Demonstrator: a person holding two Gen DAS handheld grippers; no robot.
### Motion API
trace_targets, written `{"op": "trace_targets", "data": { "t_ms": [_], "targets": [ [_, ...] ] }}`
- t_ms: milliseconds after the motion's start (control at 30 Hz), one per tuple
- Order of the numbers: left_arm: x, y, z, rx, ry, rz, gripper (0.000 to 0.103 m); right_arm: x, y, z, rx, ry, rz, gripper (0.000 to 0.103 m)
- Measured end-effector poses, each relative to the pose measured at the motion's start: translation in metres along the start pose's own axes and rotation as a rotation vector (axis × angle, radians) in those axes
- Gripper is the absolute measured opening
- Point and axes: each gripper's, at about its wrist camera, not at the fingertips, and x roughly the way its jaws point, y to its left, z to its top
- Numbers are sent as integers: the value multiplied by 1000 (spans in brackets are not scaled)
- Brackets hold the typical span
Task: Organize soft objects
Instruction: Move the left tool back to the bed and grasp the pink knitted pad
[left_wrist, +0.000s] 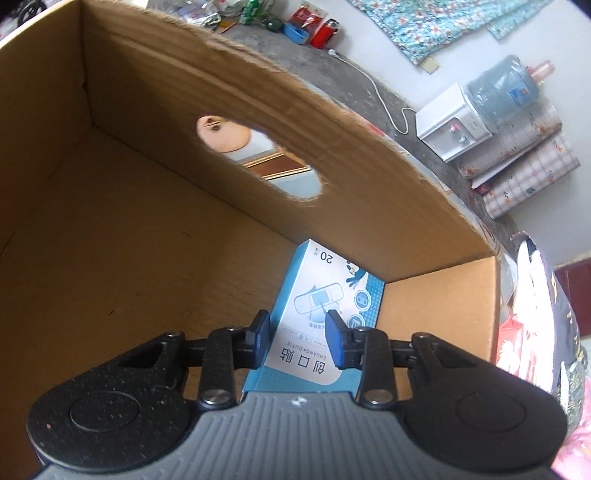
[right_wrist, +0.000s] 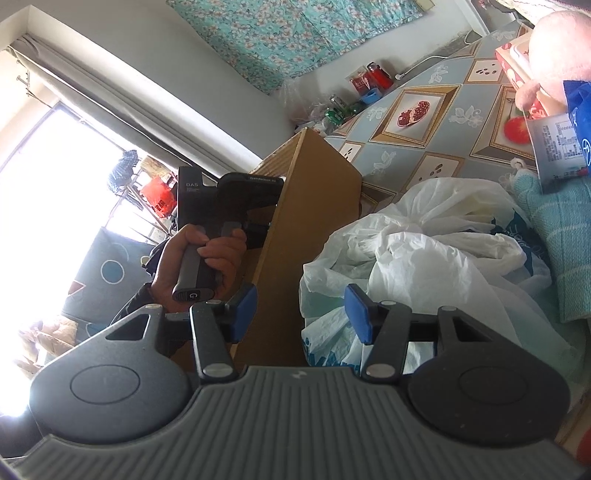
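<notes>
Left wrist view: the left gripper is inside the cardboard box, its blue pads set on either side of a blue-and-white bandage carton. The left pad lies against the carton's edge; the right pad overlaps the printed face, so whether the jaws are clamped on the carton or merely flanking it cannot be told. The carton sits in the corner of the box at about 4 o'clock, tilted, its far end towards the side wall. An oval handle cut-out pierces that wall at 12 o'clock. Beyond the rim, at 2 o'clock, a white water dispenser carries a blue bottle.

Right wrist view: the right gripper hovers outside the box with its jaws spread apart and nothing between them. At 3 o'clock from the pads lies a heap of white plastic bags — just beside the box's outer wall. At 10 o'clock the person's left hand grips the handle of the other tool at the box's open top. A patterned tablecloth runs towards 1 o'clock; a teal knitted cloth lies at the right edge.
</notes>
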Motion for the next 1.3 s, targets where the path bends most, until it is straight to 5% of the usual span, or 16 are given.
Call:
{"op": "trace_targets", "data": {
  "t_ms": [167,300,633,933,1300],
  "targets": [
    [-2,-2,0,7,-18,-7,41,-1,1,-1,-4,-4,-8,52],
    [-20,-2,-4,20,-61,42,61,-5,3,-3,-19,-11,-26,53],
    [-149,-15,-50,194,-307,56,75,-44,19,-25,-90,-94,-114,67],
    [-247,-58,-172,446,-488,-79,93,-119,2,-62,-86,-210,-250,71],
    [-193,-150,-307,658,-376,-289,93,-249,-64,-59,17,-367,-374,71]
  ]
}}
